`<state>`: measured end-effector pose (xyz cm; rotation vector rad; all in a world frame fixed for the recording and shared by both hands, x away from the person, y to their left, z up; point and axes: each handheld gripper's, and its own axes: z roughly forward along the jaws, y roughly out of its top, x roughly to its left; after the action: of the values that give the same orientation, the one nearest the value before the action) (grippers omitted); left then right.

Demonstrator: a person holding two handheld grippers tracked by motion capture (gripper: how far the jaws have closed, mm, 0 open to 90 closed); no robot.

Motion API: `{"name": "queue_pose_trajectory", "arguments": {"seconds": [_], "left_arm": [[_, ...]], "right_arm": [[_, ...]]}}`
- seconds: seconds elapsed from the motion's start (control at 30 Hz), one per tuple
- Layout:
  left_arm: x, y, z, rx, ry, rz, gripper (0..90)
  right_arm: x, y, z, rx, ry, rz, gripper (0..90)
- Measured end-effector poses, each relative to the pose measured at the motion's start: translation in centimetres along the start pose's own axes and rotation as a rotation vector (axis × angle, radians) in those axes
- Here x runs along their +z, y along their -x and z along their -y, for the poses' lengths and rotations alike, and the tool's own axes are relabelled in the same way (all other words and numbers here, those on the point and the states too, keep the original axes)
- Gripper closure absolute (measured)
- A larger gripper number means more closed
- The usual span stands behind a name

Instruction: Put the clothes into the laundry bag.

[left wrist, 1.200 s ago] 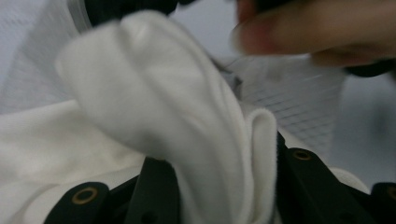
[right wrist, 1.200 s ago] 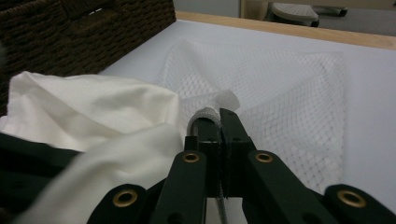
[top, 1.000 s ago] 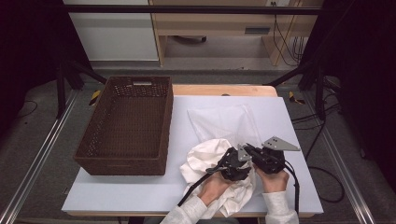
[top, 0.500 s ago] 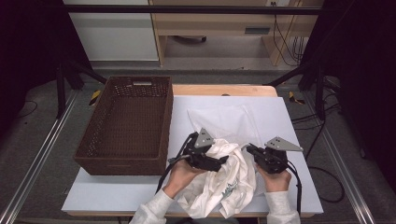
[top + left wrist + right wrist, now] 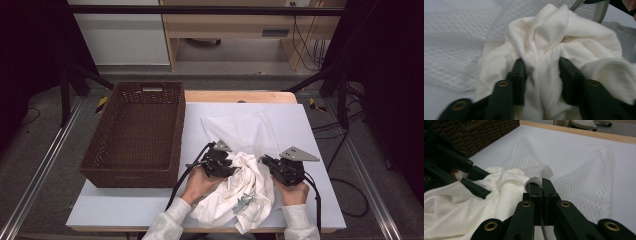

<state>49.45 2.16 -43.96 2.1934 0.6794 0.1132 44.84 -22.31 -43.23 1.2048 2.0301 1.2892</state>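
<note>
1. Here the right gripper (image 5: 541, 185) has its jaws pinched tight on the mesh bag's (image 5: 584, 165) rim, holding the mouth up.
2. The left gripper (image 5: 541, 72), jaws partly apart, straddles a fold of the cream garment (image 5: 554, 47), likely to feed it into the bag just beyond.

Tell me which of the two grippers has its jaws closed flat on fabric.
The right gripper: its jaws meet on the rim of the mesh bag. The left gripper has its jaws spread around a fold of the white garment.

Lab-like recording bay, metal frame rails (image 5: 47, 165), loose cables (image 5: 305, 40), white work table (image 5: 310, 130)
</note>
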Motion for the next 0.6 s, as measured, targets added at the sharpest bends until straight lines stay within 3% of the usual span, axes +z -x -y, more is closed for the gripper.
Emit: {"name": "queue_pose_trajectory", "arguments": {"seconds": [0.1, 0.2, 0.33, 0.4, 0.5, 0.6], "left_arm": [[-1.3, 1.4, 0.0, 0.06, 0.065, -0.026, 74.5], [-2.5, 2.7, -0.1, 0.069, 0.143, 0.009, 76.9], [-2.9, 5.5, -0.3, 0.14, 0.167, 0.048, 77.7], [-2.6, 7.1, -0.4, 0.178, 0.168, 0.078, 78.0], [-1.0, 9.1, -0.9, 0.24, 0.128, 0.094, 78.0], [1.4, 9.2, -1.4, 0.239, 0.059, 0.074, 78.0]], "right_arm": [[0.1, -0.1, 0.0, -0.001, 0.0, 0.001, 88.8], [0.1, -0.1, 0.0, 0.002, -0.001, 0.004, 88.8], [0.1, 0.0, -0.1, 0.015, 0.011, 0.005, 88.8], [0.0, 0.1, -0.1, 0.023, 0.016, 0.003, 88.8], [-0.2, 0.2, -0.2, 0.031, 0.031, -0.005, 88.9], [-0.4, 0.1, -0.2, 0.02, 0.037, 0.001, 88.9]]}}
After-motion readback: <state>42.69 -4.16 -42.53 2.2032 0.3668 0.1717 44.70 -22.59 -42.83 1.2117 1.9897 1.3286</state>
